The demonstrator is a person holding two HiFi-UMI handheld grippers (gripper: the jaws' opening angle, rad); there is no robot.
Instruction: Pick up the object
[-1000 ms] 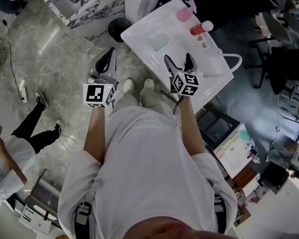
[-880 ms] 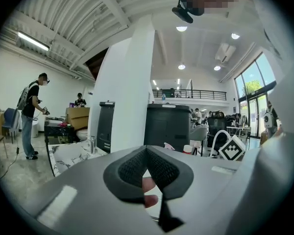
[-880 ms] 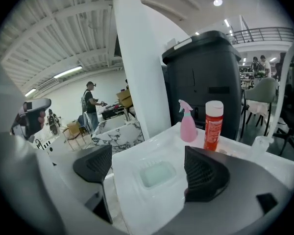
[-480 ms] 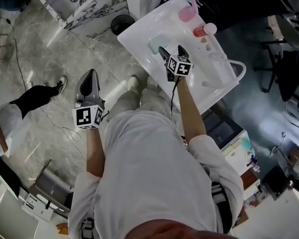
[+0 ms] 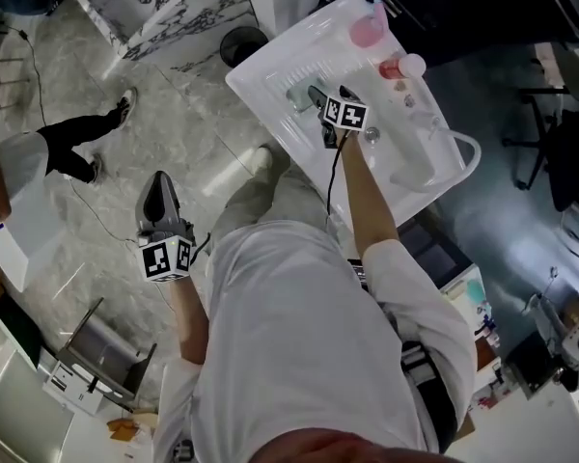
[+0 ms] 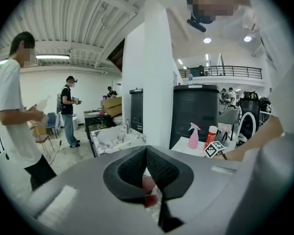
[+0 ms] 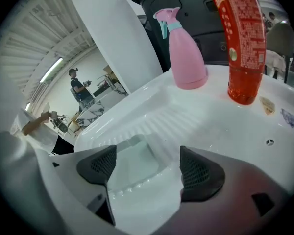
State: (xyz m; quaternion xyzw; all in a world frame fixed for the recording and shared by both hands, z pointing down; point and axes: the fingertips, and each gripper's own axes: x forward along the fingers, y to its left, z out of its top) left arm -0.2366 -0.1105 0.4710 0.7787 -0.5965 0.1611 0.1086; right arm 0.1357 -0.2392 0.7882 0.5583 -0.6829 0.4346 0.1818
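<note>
The right tongs (image 7: 144,169) stand open, having just been closing a little. The pale green block (image 7: 132,163) lies between their pads on the white surface (image 7: 210,126), not gripped (a pink spray bottle (image 7: 185,53) and a red bottle (image 7: 242,43) stand beyond). The left tongs (image 6: 146,168) are closed, pads together.

A polished grey marble floor (image 5: 188,114) spread beneath the left claw (image 5: 158,181); ahead of it rose a white square pillar (image 6: 157,72) under a ribbed white ceiling (image 6: 88,13) with strip lights (image 6: 51,57).
</note>
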